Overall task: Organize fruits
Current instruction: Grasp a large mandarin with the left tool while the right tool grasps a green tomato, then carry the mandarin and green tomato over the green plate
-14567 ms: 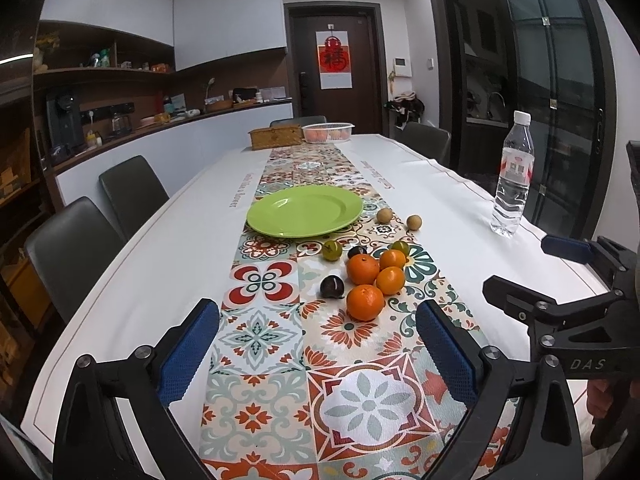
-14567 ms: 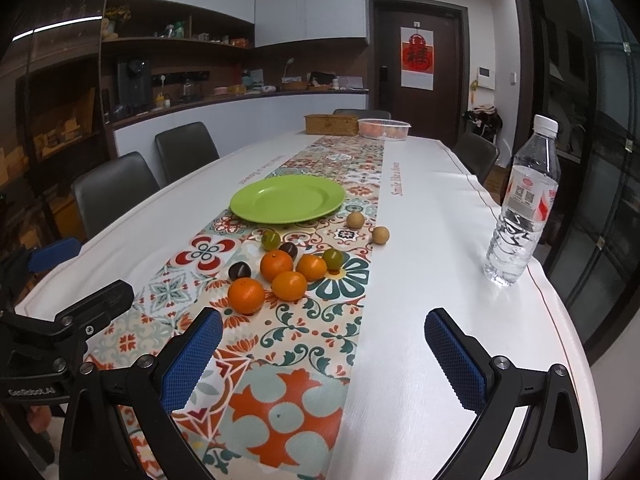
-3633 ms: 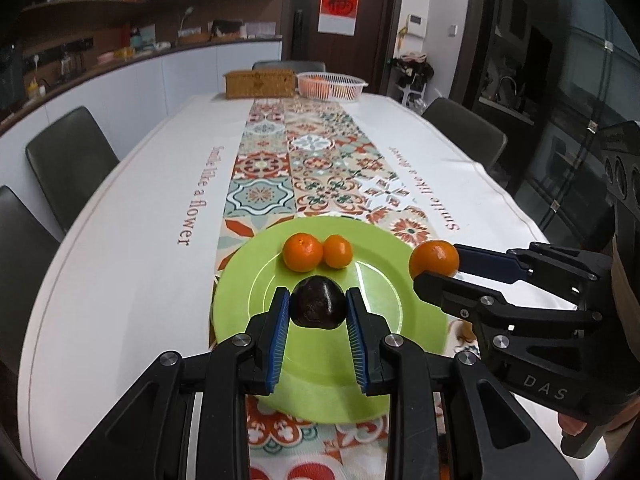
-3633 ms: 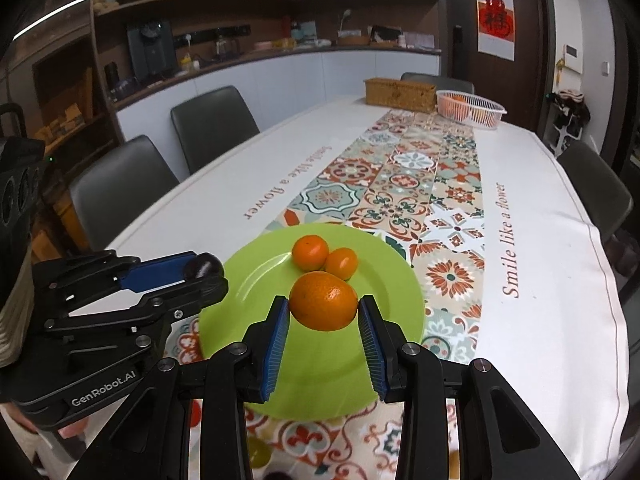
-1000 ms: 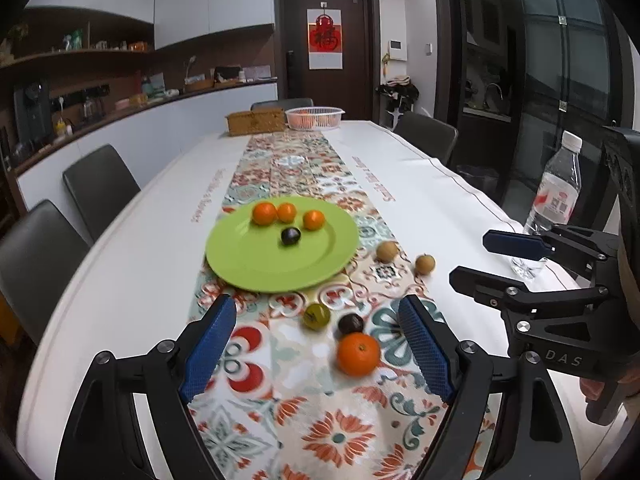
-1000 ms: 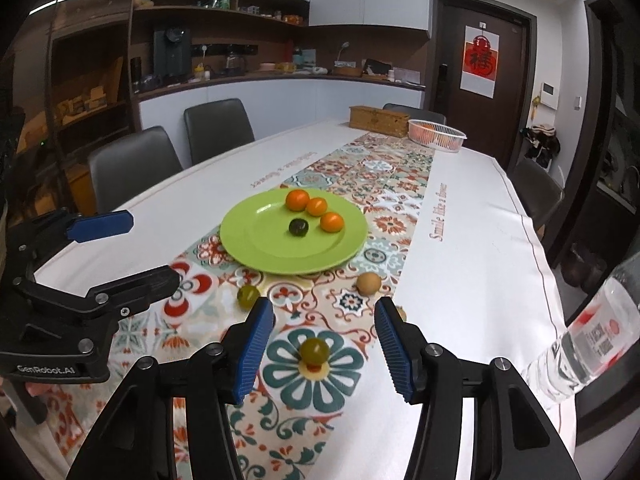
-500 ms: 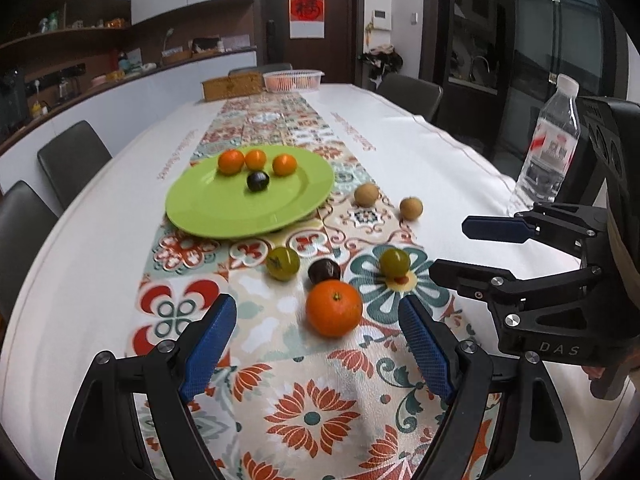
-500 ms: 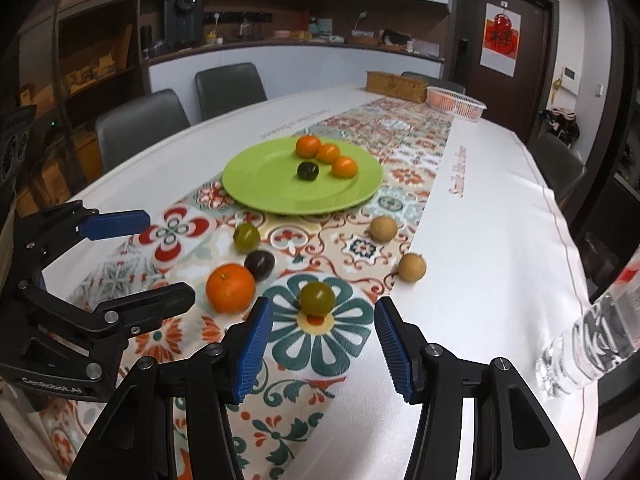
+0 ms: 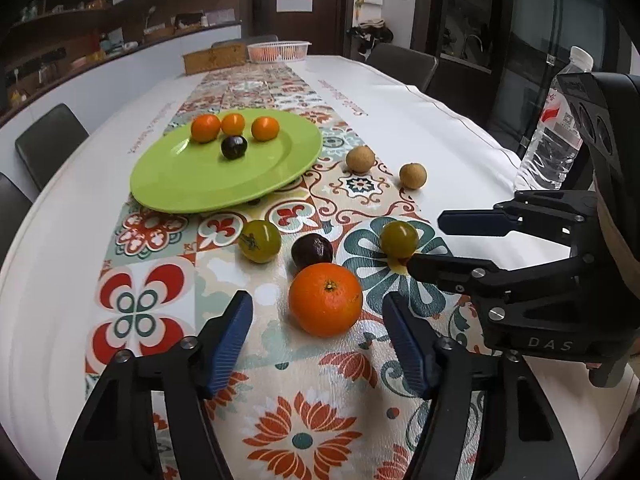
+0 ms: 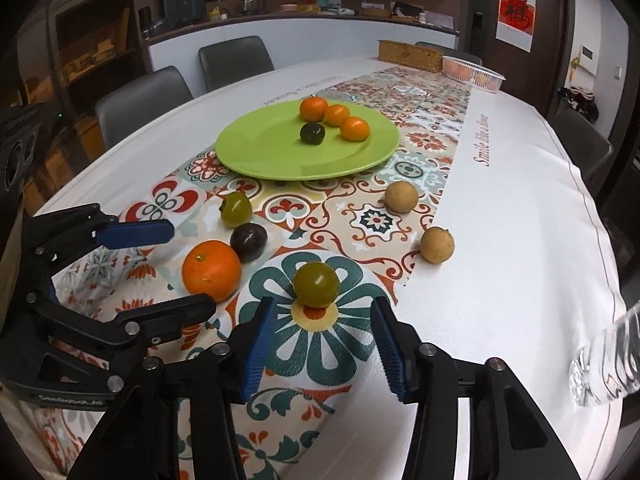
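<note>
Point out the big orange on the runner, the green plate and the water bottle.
big orange (image 9: pixel 325 299): left wrist view, middle of its peel, just below the stem dimple.
green plate (image 10: pixel 264 148): right wrist view, bare part of its near-left surface.
water bottle (image 9: pixel 554 136): left wrist view, on its clear body below the label.

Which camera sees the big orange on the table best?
The left wrist view: the big orange sits whole and near, centred just ahead of the left gripper with its jaws open. In the right wrist view it lies off to the left, with one of the left gripper's fingers covering its lower edge.
</note>
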### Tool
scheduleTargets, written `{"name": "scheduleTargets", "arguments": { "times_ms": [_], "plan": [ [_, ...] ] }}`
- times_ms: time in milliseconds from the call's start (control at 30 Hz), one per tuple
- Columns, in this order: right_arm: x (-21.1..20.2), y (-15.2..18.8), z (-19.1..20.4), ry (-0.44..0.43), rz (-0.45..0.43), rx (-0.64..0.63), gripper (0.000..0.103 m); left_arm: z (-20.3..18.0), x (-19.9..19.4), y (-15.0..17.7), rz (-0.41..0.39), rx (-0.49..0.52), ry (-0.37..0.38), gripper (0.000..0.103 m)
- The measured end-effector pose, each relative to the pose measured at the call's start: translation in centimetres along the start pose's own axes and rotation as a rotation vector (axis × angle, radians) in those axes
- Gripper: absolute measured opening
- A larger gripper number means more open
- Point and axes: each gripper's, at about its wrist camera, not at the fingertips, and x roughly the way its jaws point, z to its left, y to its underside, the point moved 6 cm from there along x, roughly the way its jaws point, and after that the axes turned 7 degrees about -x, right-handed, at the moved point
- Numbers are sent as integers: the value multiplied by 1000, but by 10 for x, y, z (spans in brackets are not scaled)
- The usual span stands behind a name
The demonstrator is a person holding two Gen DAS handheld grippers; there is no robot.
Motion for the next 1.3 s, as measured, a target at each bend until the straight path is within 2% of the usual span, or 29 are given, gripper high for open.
{"name": "scheduleTargets", "arguments": {
  "times_ms": [200, 467, 600, 867, 1300],
  "plan": [
    [13, -3, 0, -23, 13, -9, 43, -1, 8, -2, 19, -9, 17, 58],
    [22, -9, 1, -37, 16, -18, 34, -1, 14, -4, 34, -21, 28, 41],
    [25, -9, 2, -45, 23, -17, 29, -1, 13, -5, 38, -27, 35, 40],
    [17, -9, 1, -45, 9, 10, 28, -1, 0, -9, 9, -35, 39, 40],
    [-20, -22, 11, -16, -64, 18, 29, -2, -37, -20, -75, -30, 39, 40]
  ]
}}
